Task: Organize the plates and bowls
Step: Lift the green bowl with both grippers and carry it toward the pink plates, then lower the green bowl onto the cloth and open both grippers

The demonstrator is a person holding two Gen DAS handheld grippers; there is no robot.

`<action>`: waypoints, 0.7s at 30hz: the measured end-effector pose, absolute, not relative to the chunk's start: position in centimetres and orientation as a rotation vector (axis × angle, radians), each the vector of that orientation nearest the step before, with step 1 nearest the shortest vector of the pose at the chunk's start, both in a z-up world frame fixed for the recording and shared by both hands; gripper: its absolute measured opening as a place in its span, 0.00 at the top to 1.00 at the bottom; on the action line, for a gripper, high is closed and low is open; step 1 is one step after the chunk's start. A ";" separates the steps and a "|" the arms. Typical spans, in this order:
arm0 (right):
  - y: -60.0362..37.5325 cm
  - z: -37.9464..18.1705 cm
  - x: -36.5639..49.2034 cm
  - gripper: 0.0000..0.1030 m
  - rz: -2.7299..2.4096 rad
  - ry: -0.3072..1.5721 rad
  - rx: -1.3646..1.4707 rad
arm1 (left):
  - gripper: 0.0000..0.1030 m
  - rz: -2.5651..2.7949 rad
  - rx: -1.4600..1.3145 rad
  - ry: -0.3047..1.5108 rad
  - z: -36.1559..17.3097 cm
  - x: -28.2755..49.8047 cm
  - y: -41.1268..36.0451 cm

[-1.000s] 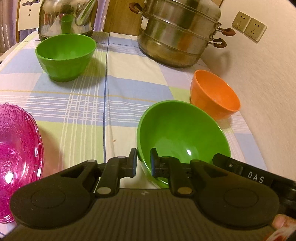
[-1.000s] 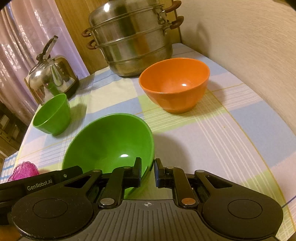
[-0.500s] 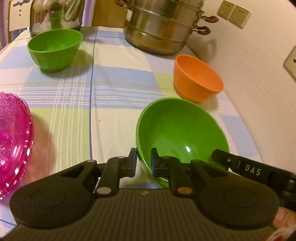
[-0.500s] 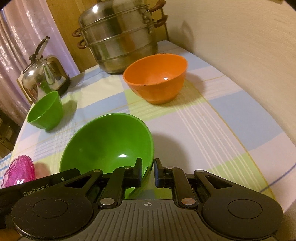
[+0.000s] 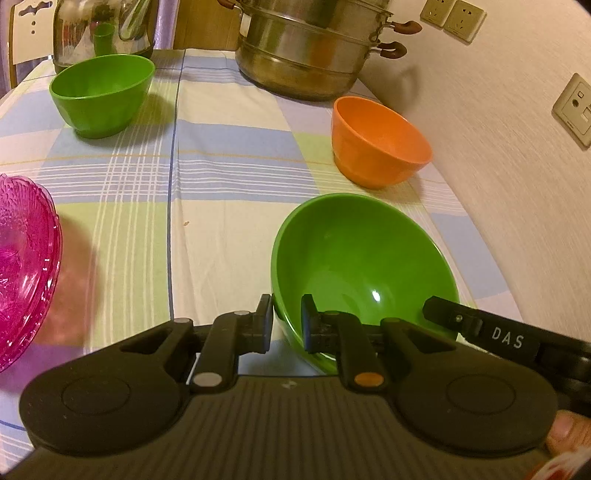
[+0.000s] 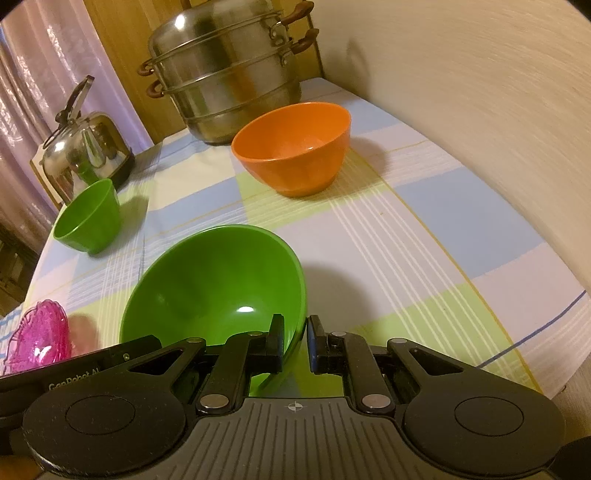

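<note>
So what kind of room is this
Probably a home kitchen or dining corner: a checked tablecloth on the table, a steel steamer pot, a kettle and wall sockets.

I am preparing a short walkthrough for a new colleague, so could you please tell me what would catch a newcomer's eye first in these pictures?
The wide, shallow green plastic bowl stands out first, held at the front with the left gripper and right gripper each clamped on its rim from opposite sides. Behind it on the checked tablecloth sits a deep orange plastic bowl near the wall, and a tiered steel steamer pot stands at the back.
</note>
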State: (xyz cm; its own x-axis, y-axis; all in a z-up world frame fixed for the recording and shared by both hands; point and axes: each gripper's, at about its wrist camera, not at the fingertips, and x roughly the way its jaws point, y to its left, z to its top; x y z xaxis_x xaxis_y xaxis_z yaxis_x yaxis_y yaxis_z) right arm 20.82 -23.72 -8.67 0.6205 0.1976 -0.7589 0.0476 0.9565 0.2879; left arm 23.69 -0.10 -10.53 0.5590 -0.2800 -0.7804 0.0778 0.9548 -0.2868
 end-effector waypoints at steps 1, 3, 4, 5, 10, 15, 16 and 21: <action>-23.8 -8.6 20.8 0.87 0.087 0.899 0.302 | 0.87 -0.214 -0.235 0.958 -10.5 23.7 0.0; -24.0 -8.4 20.8 0.87 0.081 0.889 0.315 | 0.86 -0.210 -0.234 0.954 -10.3 23.6 0.1; -24.2 -8.2 20.8 0.86 0.078 0.881 0.318 | 0.82 -0.206 -0.234 0.950 -10.2 23.6 0.2; -24.3 -8.1 20.8 0.79 0.077 0.874 0.322 | 0.80 -0.202 -0.235 0.946 -10.0 23.6 0.4; -25.4 -7.0 20.6 0.53 0.073 0.836 0.364 | 0.76 -0.205 -0.248 0.908 -8.4 24.0 1.4; -26.6 -5.8 21.8 0.52 0.069 0.819 0.403 | 0.64 -0.226 -0.236 0.876 -6.2 26.7 1.7; -26.9 -5.5 22.3 0.52 0.069 0.816 0.404 | 0.60 -0.235 -0.222 0.873 -5.7 27.6 1.5; -28.9 -4.2 25.7 0.51 0.066 0.811 0.407 | 0.55 -0.283 -0.161 0.879 -4.4 32.8 0.2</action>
State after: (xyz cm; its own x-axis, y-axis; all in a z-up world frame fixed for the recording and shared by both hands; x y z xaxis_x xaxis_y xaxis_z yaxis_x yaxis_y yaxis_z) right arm 25.70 -28.86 -4.24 0.6909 0.2111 -0.6915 0.0970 0.9207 0.3781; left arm 32.85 0.24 -4.45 0.6042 -0.3093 -0.7344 0.1781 0.9507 -0.2539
